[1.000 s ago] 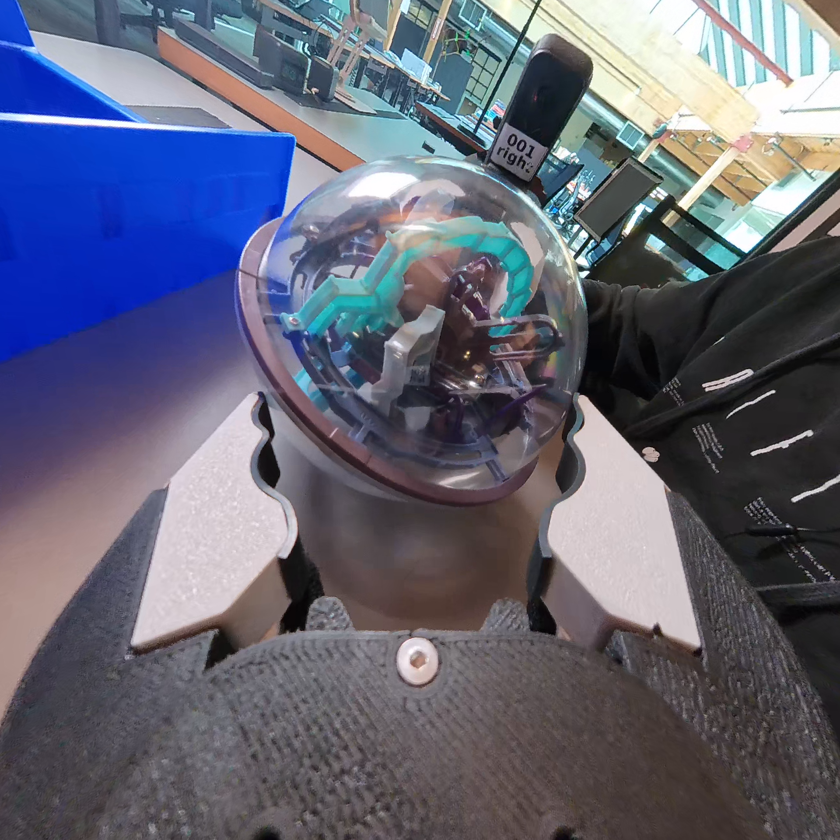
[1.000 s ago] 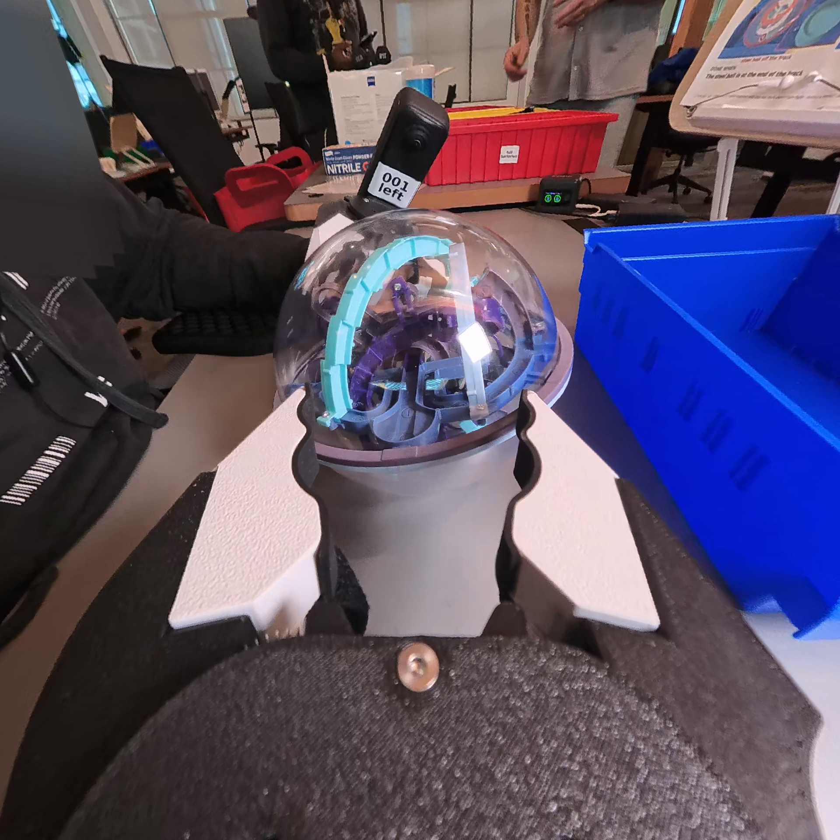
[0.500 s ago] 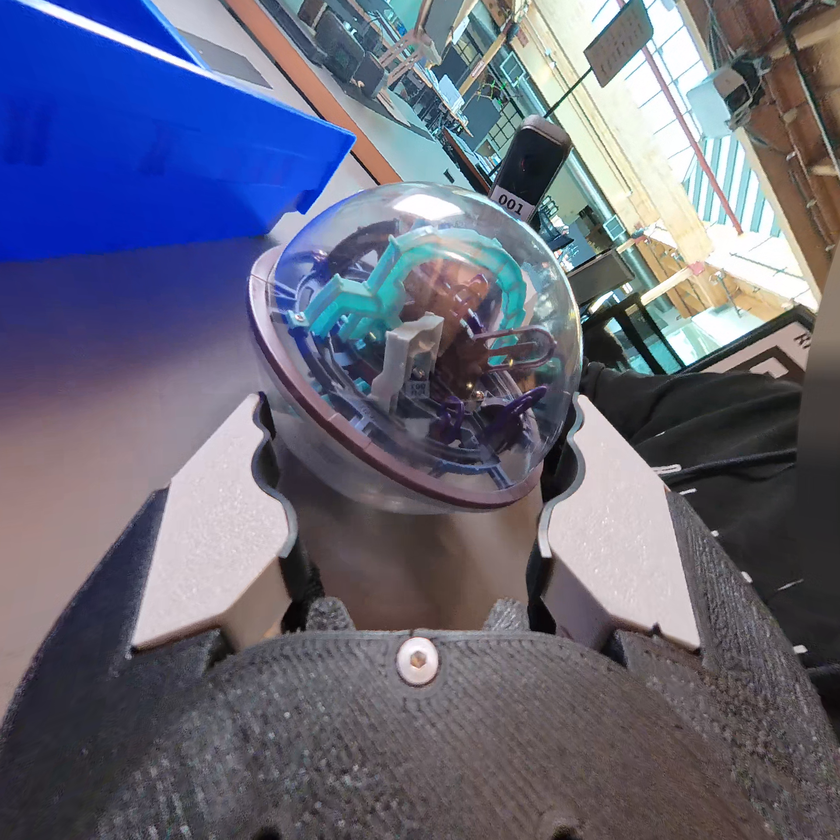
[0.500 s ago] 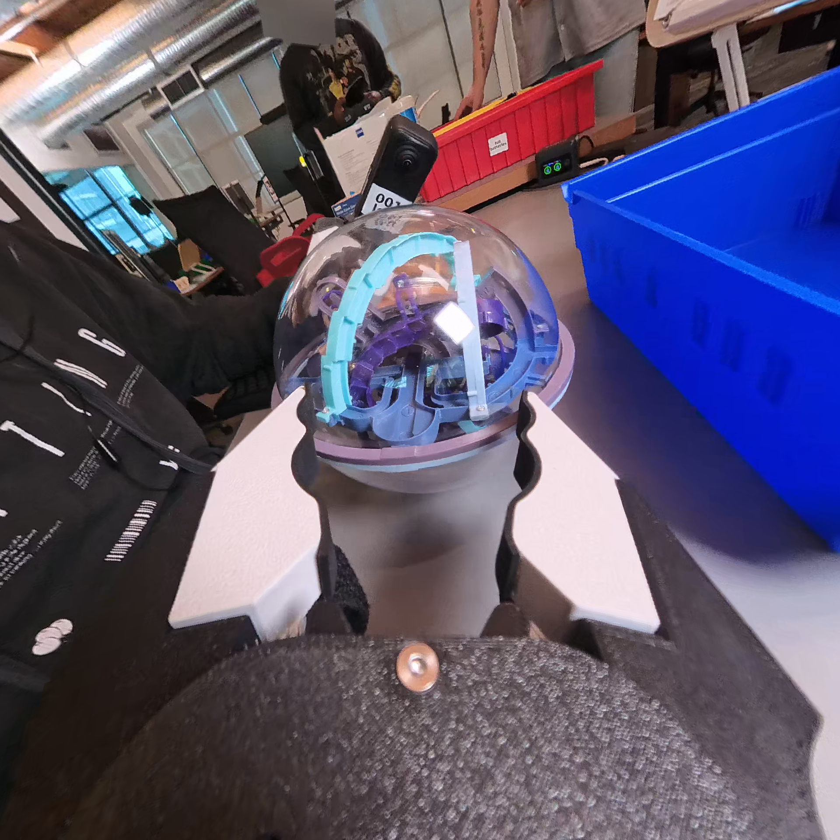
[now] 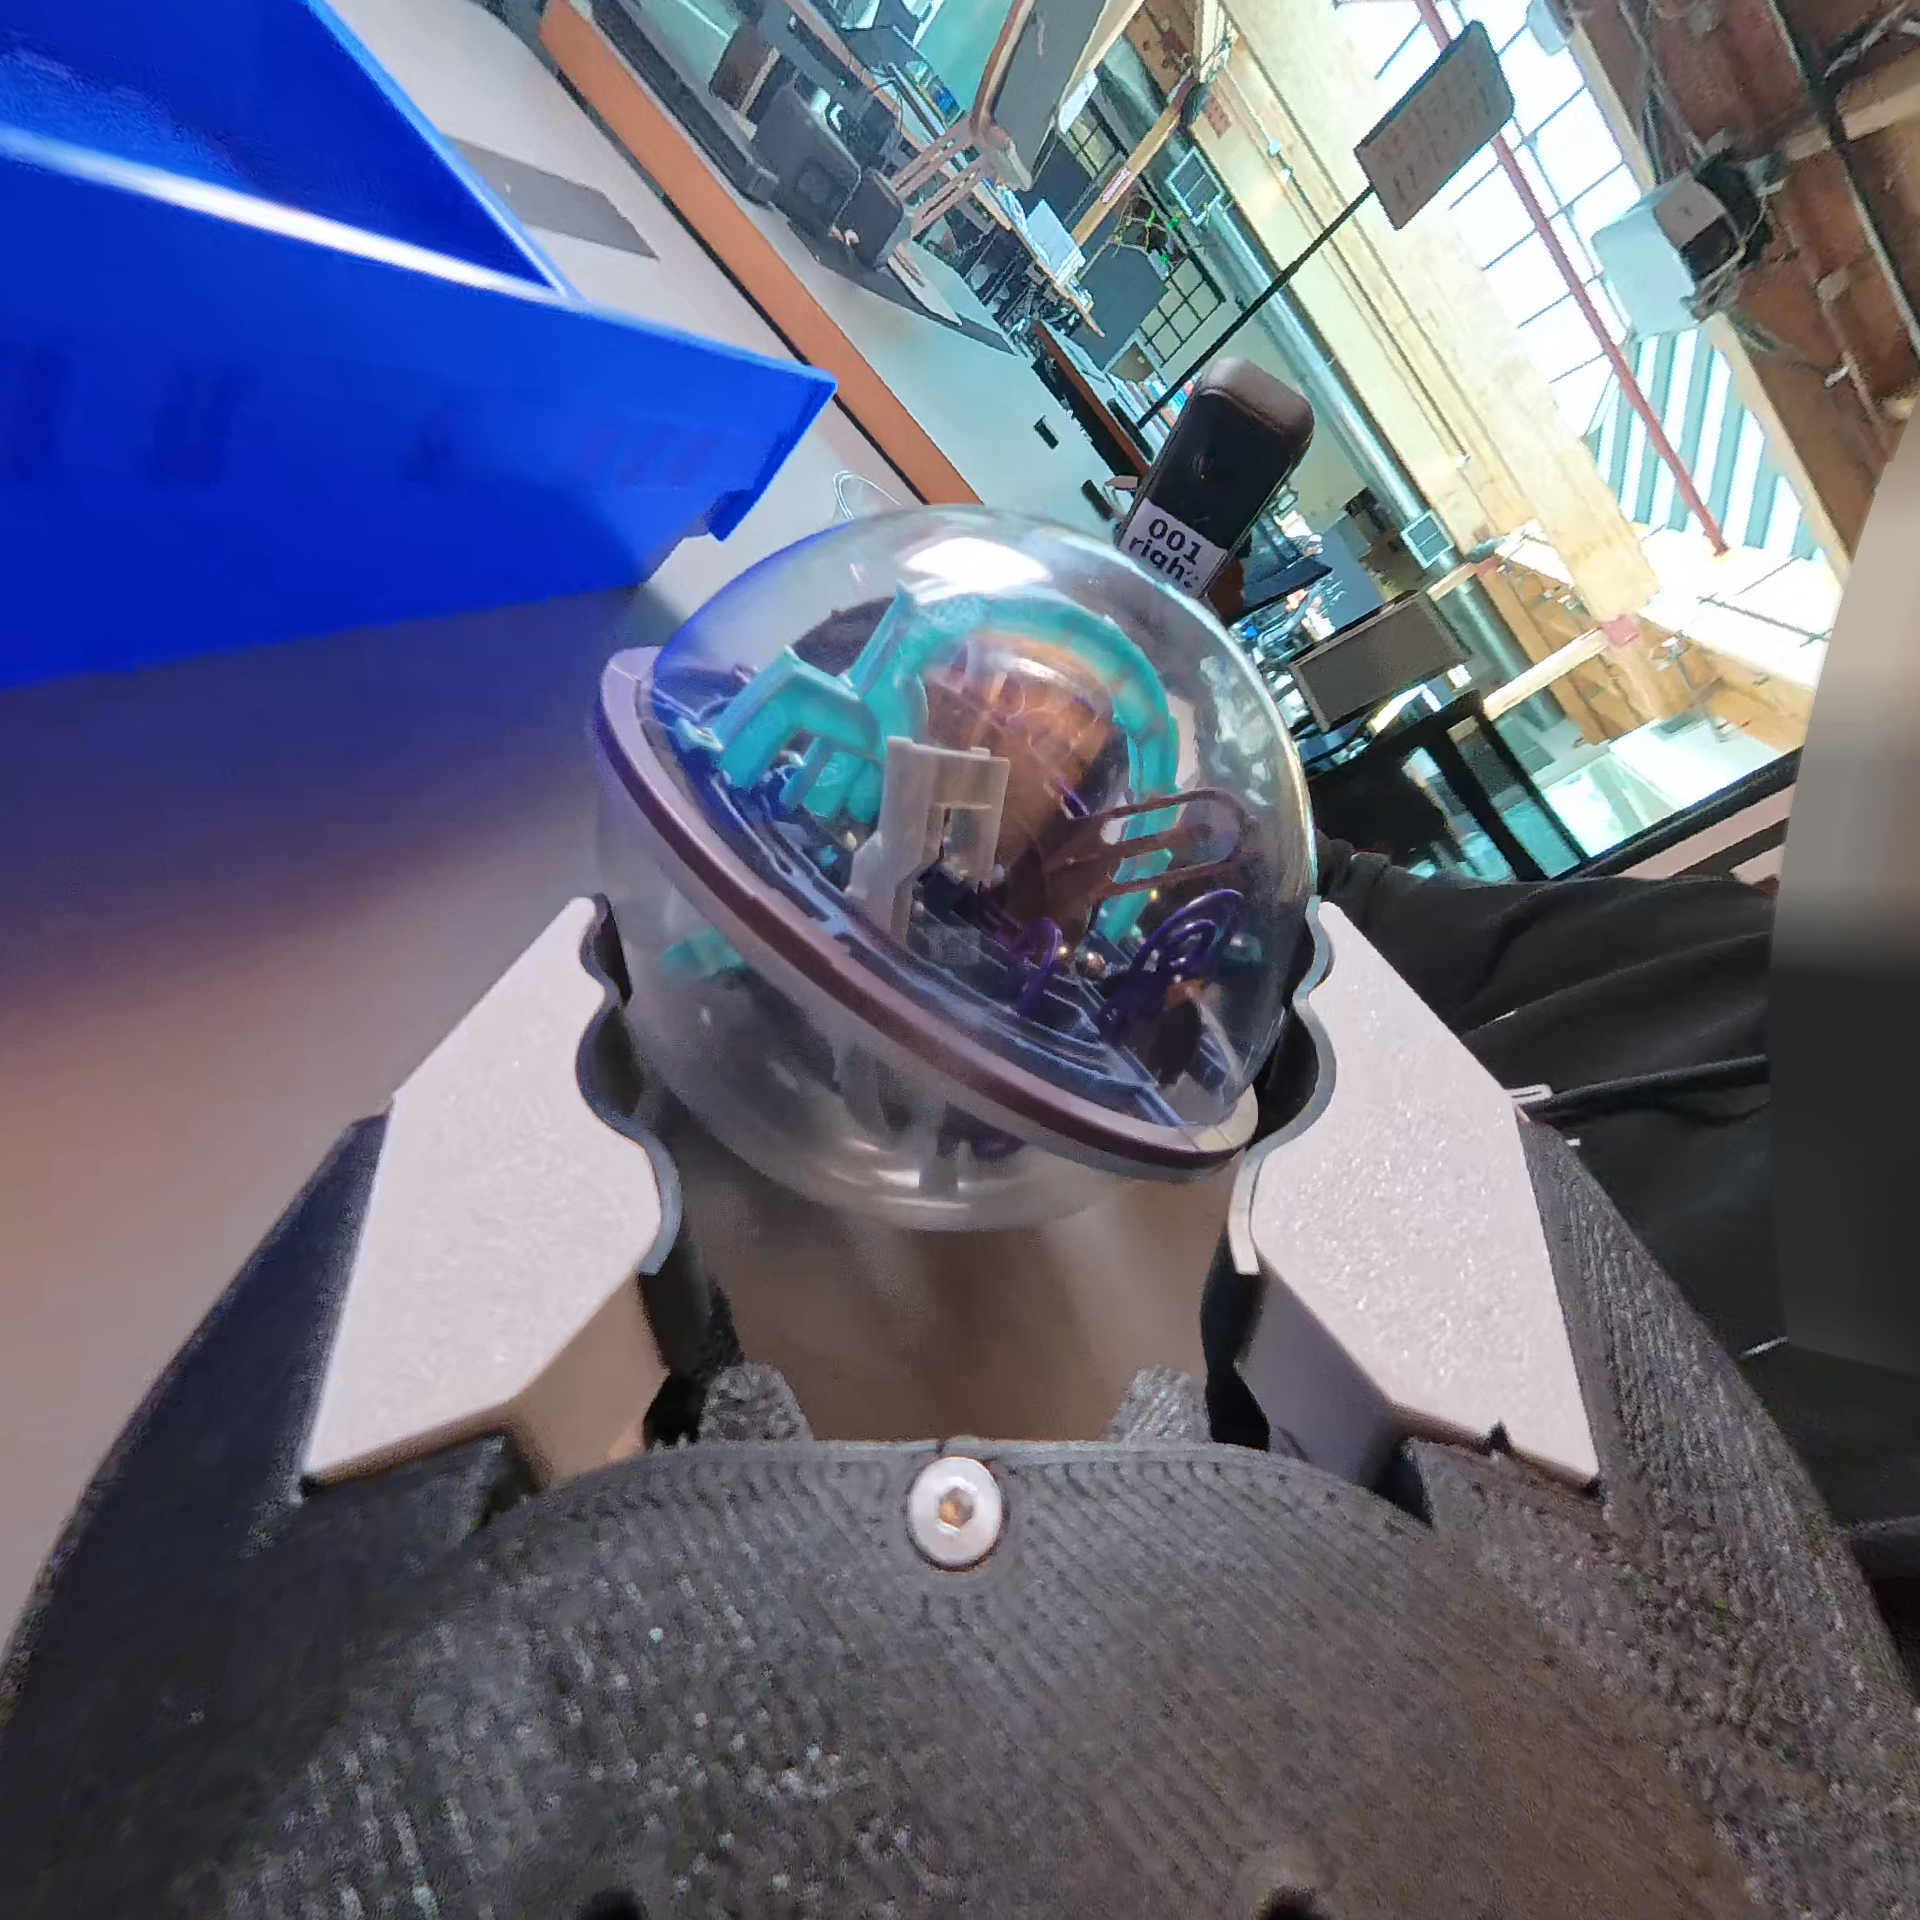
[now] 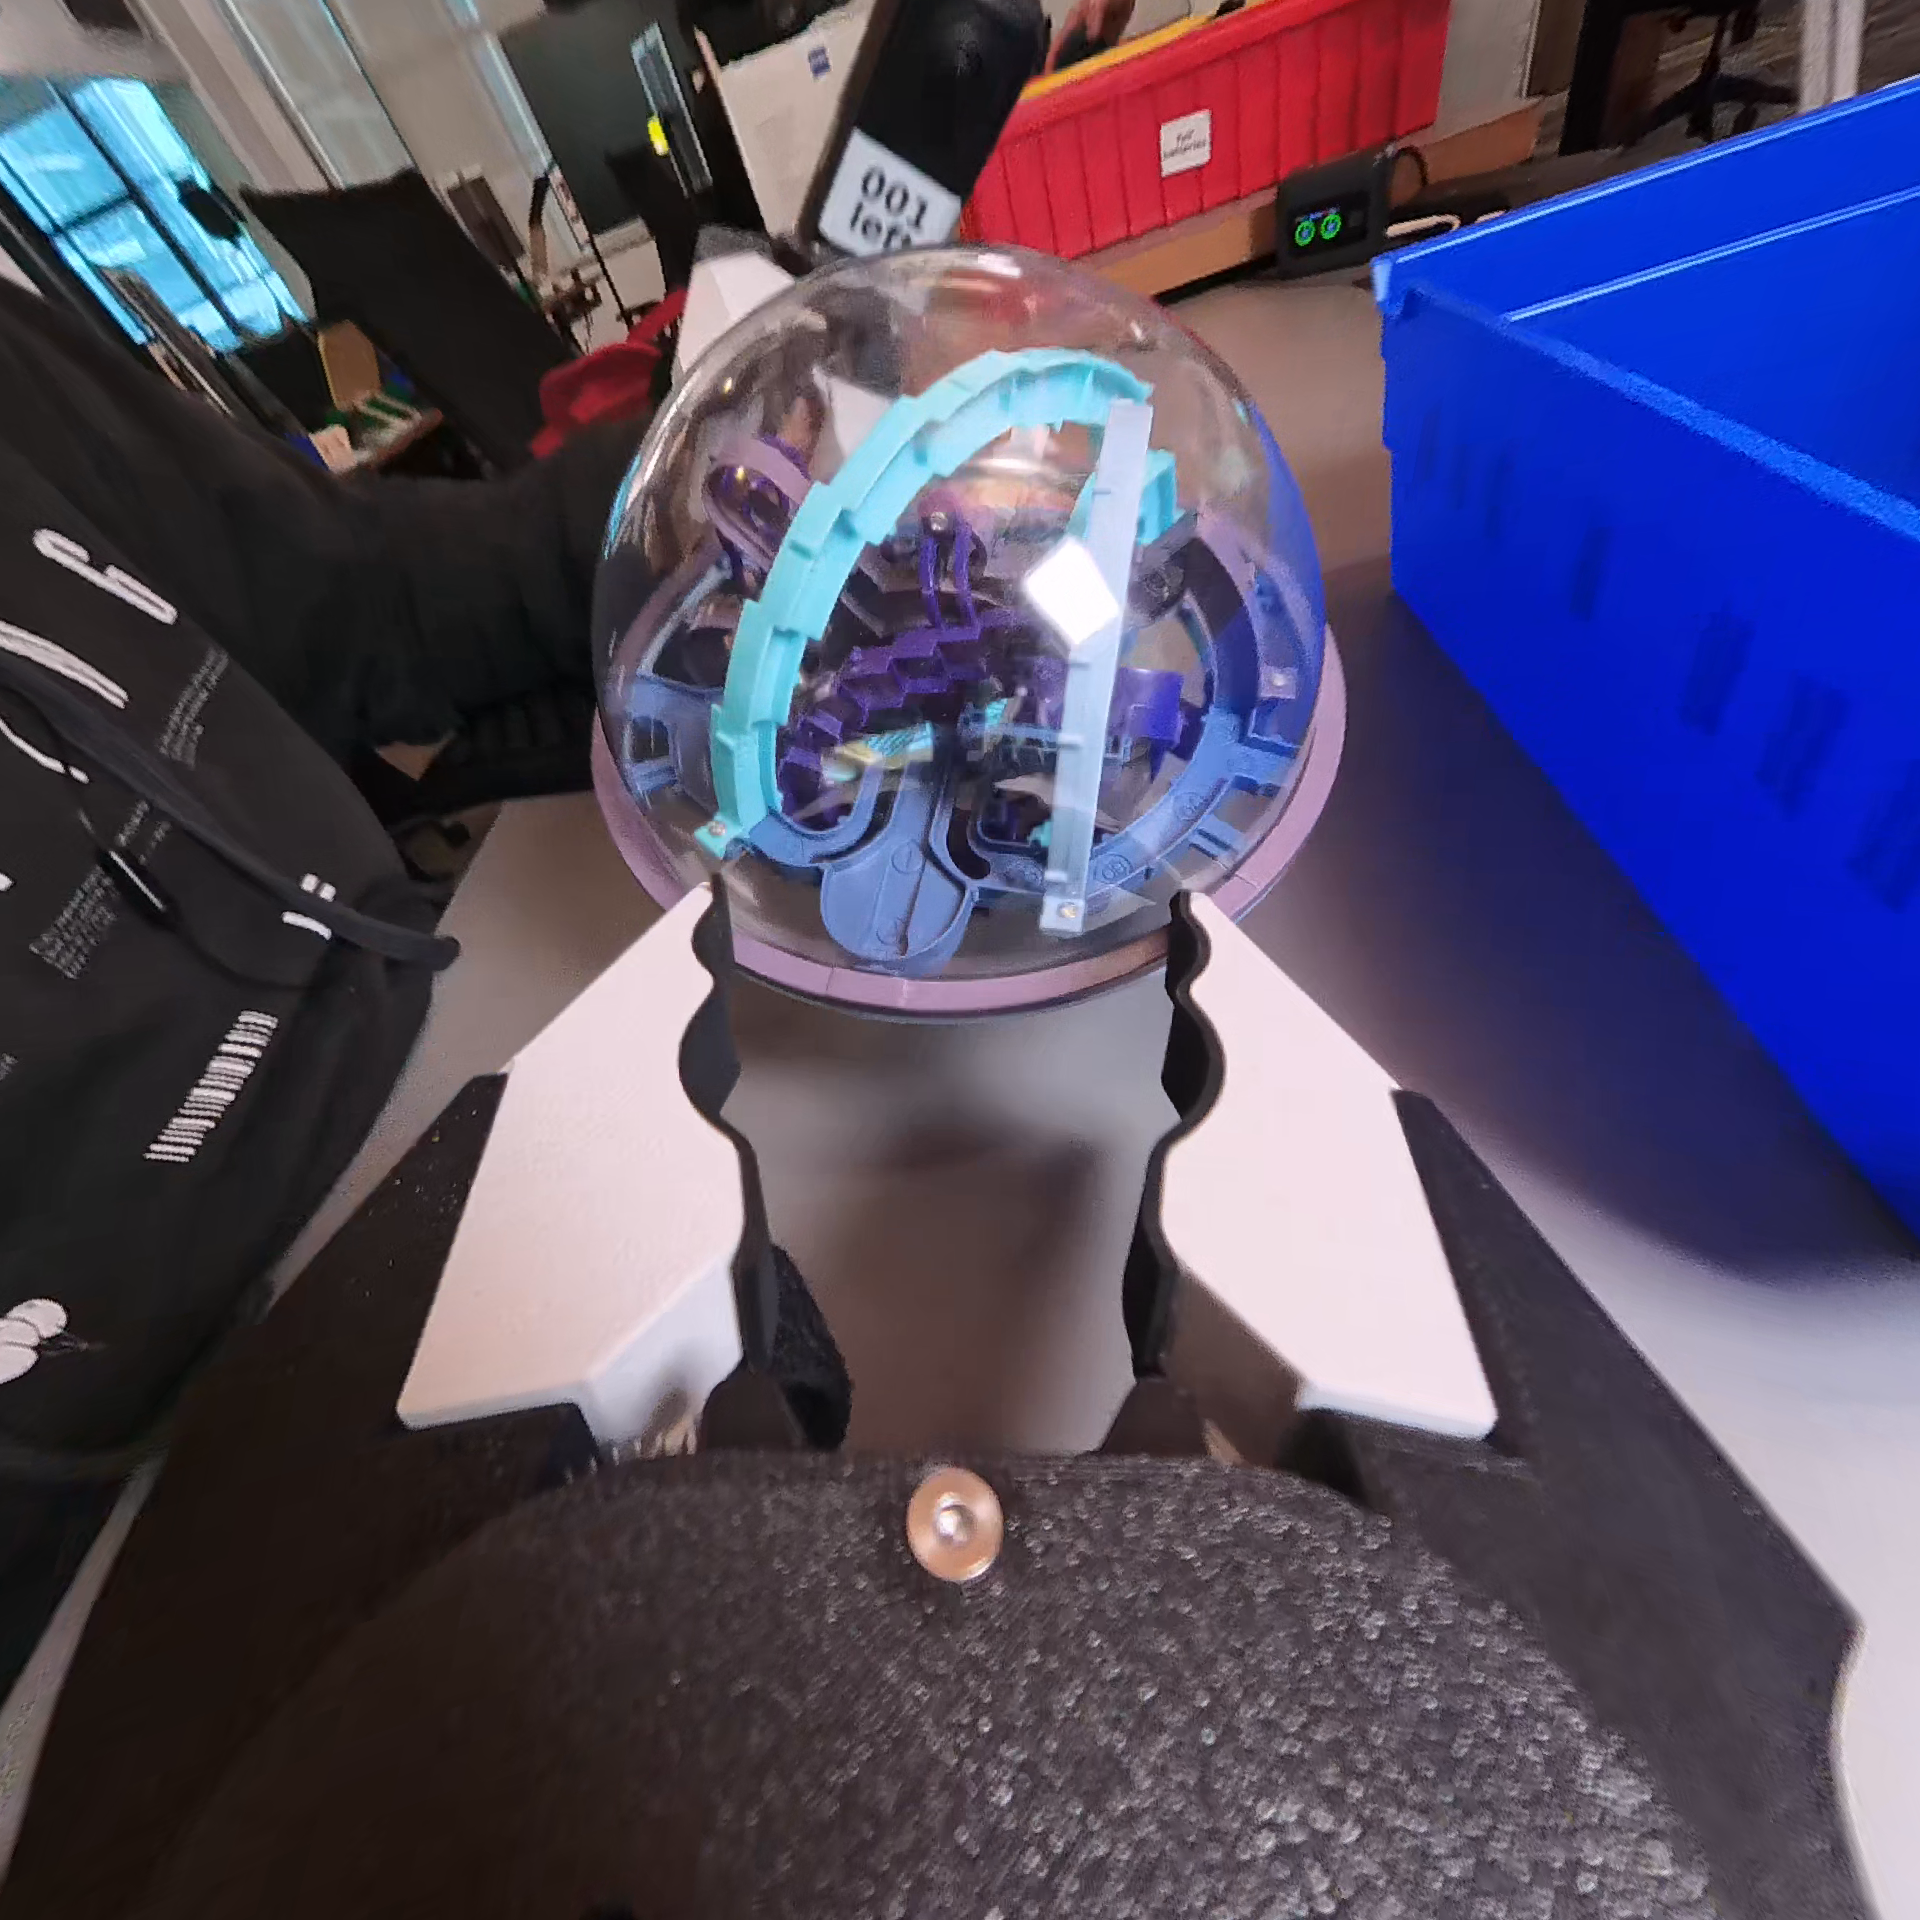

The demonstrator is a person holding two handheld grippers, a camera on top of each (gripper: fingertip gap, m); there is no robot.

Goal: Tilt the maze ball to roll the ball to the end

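The maze ball (image 5: 956,883) is a clear sphere with a purple equator ring and teal, blue and purple tracks inside. It is held off the table between both grippers, which face each other. My left gripper (image 5: 956,935) is shut on it, with a grey finger on each side of its lower half, and the ring slopes down to the right. In the right wrist view the maze ball (image 6: 966,644) sits at the tips of my right gripper (image 6: 948,914), which is shut on its rim. I cannot pick out the small ball inside.
A large blue bin (image 5: 312,436) stands on the grey table (image 5: 208,1039) close beside the ball; it also shows in the right wrist view (image 6: 1662,520). A person's black sleeve (image 6: 208,831) is on the other side. A red bin (image 6: 1226,114) stands far back.
Both grippers have rolled with the ball, so its ring now slopes more steeply in the left view. In the right view the ball has shifted out toward the fingertips and higher.
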